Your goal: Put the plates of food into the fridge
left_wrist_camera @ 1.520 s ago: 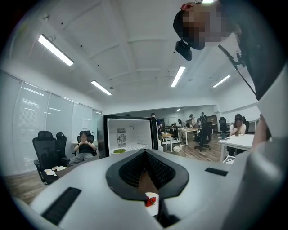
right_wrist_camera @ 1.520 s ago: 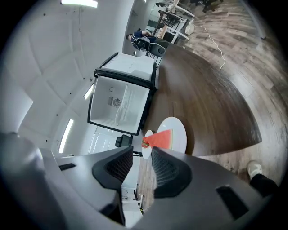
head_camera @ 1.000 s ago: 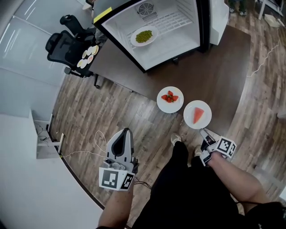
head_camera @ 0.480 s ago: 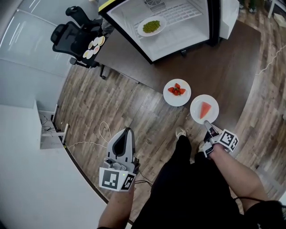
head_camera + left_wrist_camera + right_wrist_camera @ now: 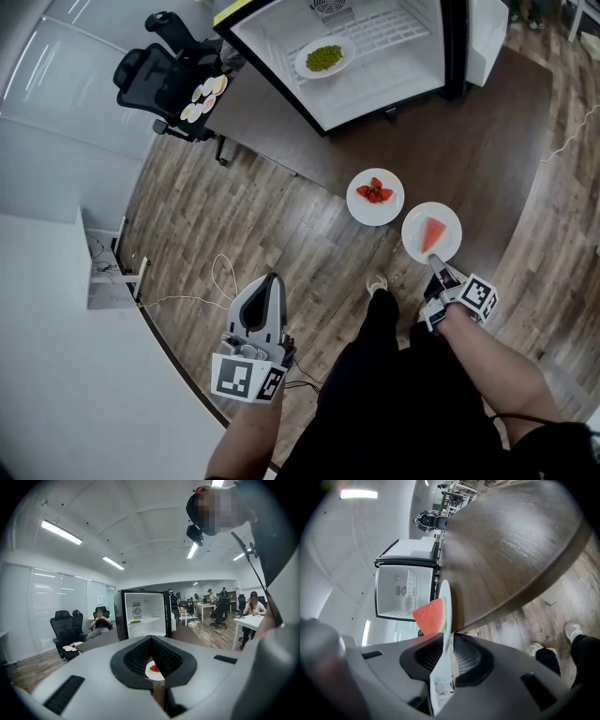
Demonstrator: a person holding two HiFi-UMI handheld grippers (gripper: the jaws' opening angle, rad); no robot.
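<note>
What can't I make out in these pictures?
- Head view: the fridge is partly cut off by the upper edge.
- Head view: the small plates on the office chair are too small to tell their food.
- Left gripper view: the left tool's own body hides most of the strawberry plate.

**Table top**: dark wood grain, matt. **Floor**: lighter wood-look planks with a low sheen. **Watermelon plate** and **strawberry plate**: white, smooth and glossy; whether ceramic or plastic cannot be told. **Fridge**: smooth white plastic liner inside. **Shelf**: white-coated wire. **Office chair**: black, matt, with a cloth-like back. **Left gripper**: pale grey matt plastic shell. Its **pads**: black, finely ribbed, rubber-like.
</note>
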